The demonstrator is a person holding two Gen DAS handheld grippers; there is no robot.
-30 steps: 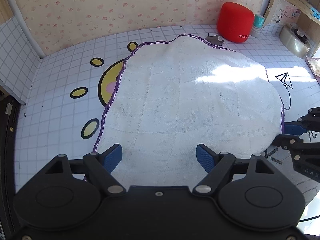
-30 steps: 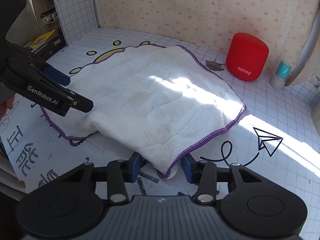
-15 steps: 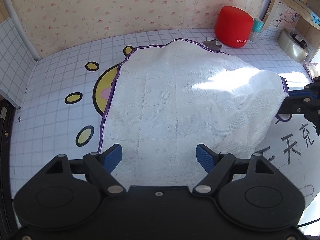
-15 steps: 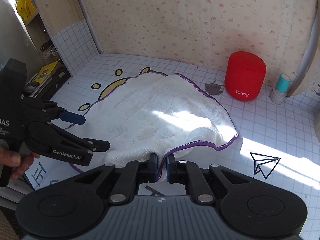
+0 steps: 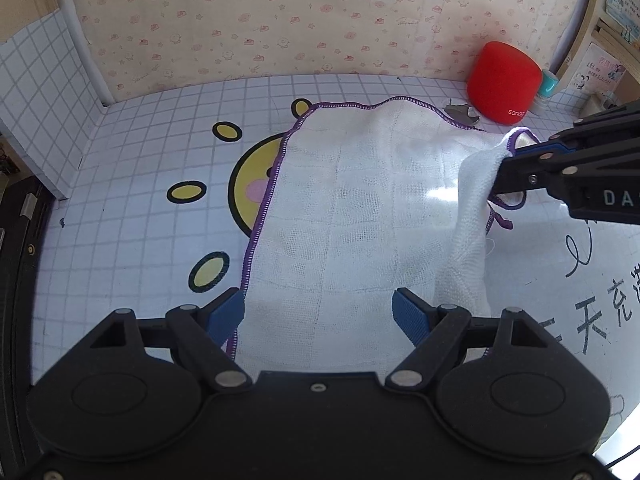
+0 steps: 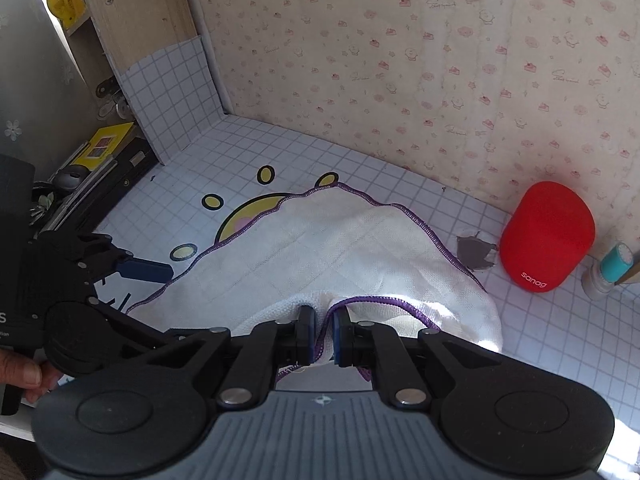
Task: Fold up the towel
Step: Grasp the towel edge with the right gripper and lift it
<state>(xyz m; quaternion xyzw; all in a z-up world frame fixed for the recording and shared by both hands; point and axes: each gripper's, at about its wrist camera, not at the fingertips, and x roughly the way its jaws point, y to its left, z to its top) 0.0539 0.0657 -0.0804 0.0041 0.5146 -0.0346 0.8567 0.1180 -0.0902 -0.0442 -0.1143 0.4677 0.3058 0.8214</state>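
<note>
While my right gripper [image 6: 321, 334] has its blue pads pinched tight on the near right corner of the towel [image 5: 352, 216], that corner hangs lifted off the table [image 5: 132, 216] and the cloth slopes down from it toward the left. The rest of the white, purple-hemmed towel lies flat on the gridded mat, stretching from just in front of me away toward the far wall, its far right corner near the red speaker [image 5: 505, 82]. My left gripper [image 5: 318, 312] stands wide open, holding nothing, its pads straddling the near edge just at the near left corner. What matters for the fold, I judge, is that the free left hem runs near-to-far, well to the left of my raised corner, so the right one must carry across toward it; the left is nearer that hem and could pin it
</note>
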